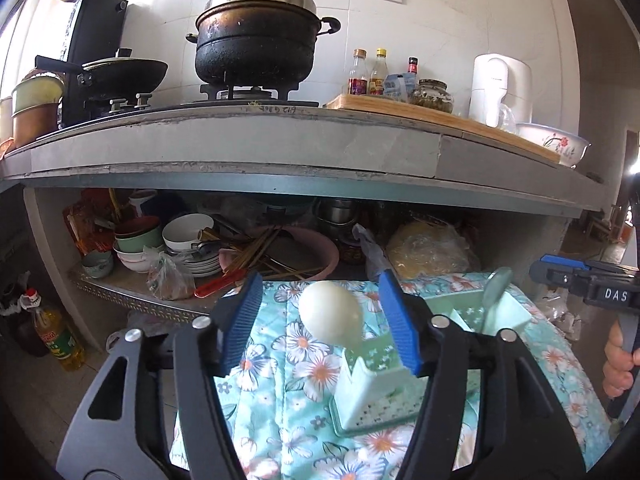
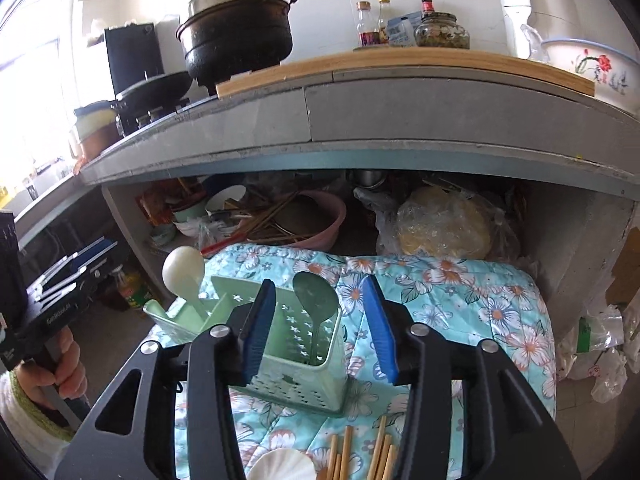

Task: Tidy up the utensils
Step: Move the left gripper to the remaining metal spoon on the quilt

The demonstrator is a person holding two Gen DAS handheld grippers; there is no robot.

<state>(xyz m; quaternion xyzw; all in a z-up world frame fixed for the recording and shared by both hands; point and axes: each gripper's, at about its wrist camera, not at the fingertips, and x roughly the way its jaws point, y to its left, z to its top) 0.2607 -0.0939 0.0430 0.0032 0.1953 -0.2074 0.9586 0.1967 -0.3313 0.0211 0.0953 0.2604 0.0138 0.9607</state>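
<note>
Left gripper [image 1: 320, 320]: black two-finger tool with blue ribbed pads, pointing forward and somewhat downward over the quilt; its jaws stand apart, and the pads press on nothing.
Left-hand pose: seen from the right wrist view, a hand [image 2: 66, 364] in a white cuff with a green edge grips the handle from below, at the far left of the holder.
White rice paddle [image 1: 331, 315]: pale plastic, oval head; it stands head-up in the holder's left compartment. In the left wrist view its head shows between the open pads, clear of both.
Right gripper [image 2: 318, 326]: same black tool with blue pads, tilted down toward the holder; its jaws are parted with nothing clamped.
Right-hand pose: fingers [image 1: 618, 364] wrap the grip at the right edge of the left wrist view.
Green ladle [image 2: 315, 300]: dull green spoon with a round bowl, standing bowl-up in the holder's right compartment, leaning against its near wall; it shows between the right pads, touched by neither.
Utensil holder [image 2: 292, 364]: mint-green perforated plastic box with dividers, upright on the quilt.
Quilt [image 2: 460, 312]: turquoise padded cloth with white and orange flowers, spread under the holder.
Chopsticks [image 2: 380, 452]: light wooden sticks lying on the quilt just before the holder, near the bottom edge.
White shell-shaped piece [image 2: 282, 466]: lying beside the chopsticks, partly cut off.
Behind: grey concrete counter [image 1: 240, 148] bearing a blackened lidded pot [image 1: 256, 44].
</note>
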